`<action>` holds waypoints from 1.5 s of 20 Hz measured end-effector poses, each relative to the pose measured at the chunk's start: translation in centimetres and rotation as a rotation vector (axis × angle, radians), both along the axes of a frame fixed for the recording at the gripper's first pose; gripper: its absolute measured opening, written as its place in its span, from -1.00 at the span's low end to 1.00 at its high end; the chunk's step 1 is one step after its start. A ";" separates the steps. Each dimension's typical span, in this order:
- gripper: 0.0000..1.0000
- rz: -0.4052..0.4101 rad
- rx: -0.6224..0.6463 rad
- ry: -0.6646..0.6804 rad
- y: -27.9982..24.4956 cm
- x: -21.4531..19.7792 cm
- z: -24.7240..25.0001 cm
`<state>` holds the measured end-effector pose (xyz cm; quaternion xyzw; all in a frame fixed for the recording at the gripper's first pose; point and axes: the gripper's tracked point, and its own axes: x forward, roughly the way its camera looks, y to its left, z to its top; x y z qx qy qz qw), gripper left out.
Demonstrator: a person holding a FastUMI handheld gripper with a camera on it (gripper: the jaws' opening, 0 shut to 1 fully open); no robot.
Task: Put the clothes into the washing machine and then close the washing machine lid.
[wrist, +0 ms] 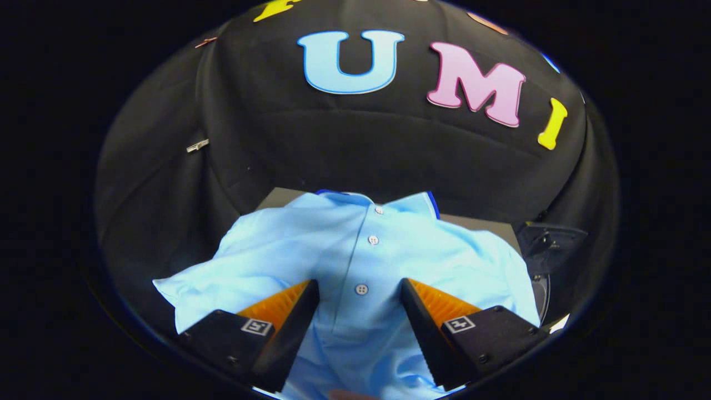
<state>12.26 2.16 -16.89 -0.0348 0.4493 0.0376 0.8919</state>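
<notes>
Light blue shirt point(361, 255) spread flat on the dark table point(280, 195), my claw point(360, 289) hanging level over it, fingers wide apart, button placket running between them, collar beyond the tips, black cloth wall point(355, 144) behind.

Even overhead light, dim black surround; sharp centre, fisheye bending at edges, slight glare on shirt point(361, 261)

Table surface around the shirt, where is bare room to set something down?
Little: the light blue shirt covers most of the table, leaving bare strips behind its collar. The open tool straddles the button placket. A dark part crowds the right.
</notes>
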 end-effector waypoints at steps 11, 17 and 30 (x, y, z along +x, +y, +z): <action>-0.89 0.112 -0.060 -0.137 0.4 0.4 0.8; -0.89 0.100 0.060 -0.191 -0.2 -0.4 4.5; -0.89 0.240 0.382 -0.147 -13.1 -2.7 9.7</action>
